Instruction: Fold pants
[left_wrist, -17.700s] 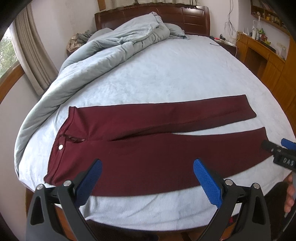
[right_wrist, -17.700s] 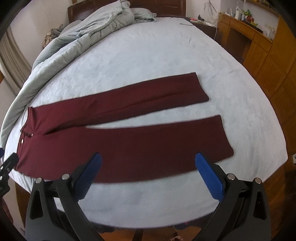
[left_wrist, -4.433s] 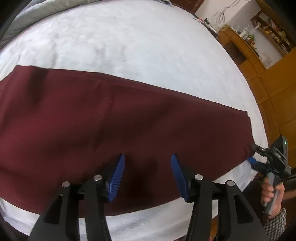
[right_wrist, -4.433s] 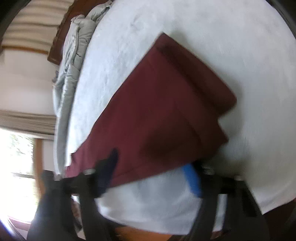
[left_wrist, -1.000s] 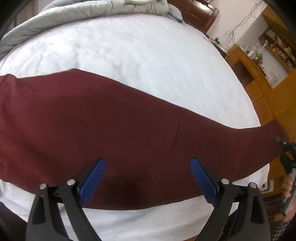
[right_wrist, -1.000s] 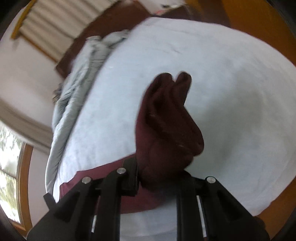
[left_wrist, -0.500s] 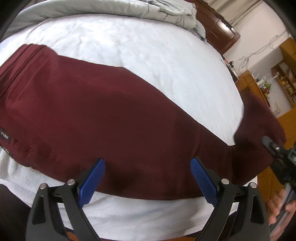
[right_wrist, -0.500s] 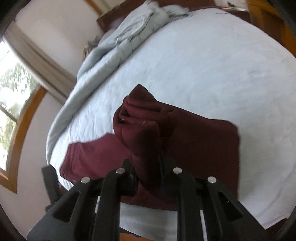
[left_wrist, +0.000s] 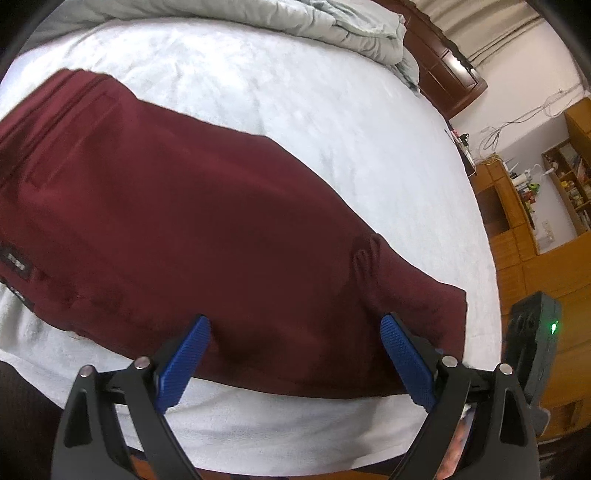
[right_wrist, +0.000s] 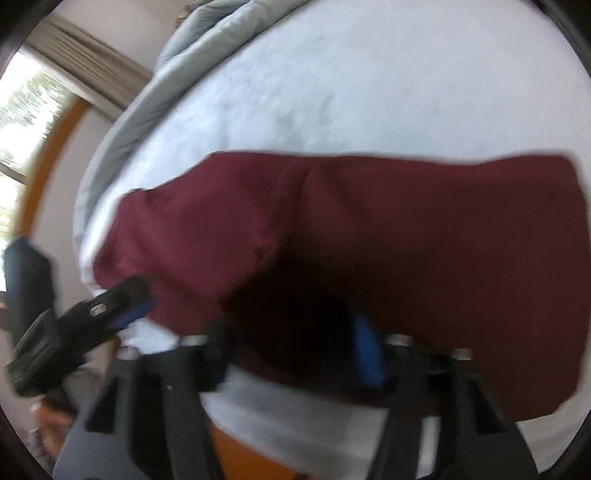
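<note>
The maroon pants (left_wrist: 221, 221) lie on the white bed sheet (left_wrist: 295, 92), folded over on themselves, with the waistband and a label at the left edge. My left gripper (left_wrist: 295, 354) hangs open just above their near edge and holds nothing. In the blurred right wrist view the pants (right_wrist: 406, 229) spread wide, a folded layer resting on top. My right gripper (right_wrist: 291, 347) sits low over the near edge. Its jaws are opening and cloth lies under and between them, unpinched. The right gripper's housing (left_wrist: 535, 325), with a green light, shows at the fold's right end.
A rumpled grey duvet (left_wrist: 295, 18) is piled along the far side of the bed, by a dark wooden headboard (left_wrist: 447, 77). Wooden cabinets and shelves (left_wrist: 517, 221) stand to the right. A window with curtains (right_wrist: 22, 122) lies to the left. The bed's near edge is just below both grippers.
The right gripper carried the bunched leg end over toward the waist, came down onto the bed and parted its jaws, releasing the cloth. The left gripper slid along the pants, staying open.
</note>
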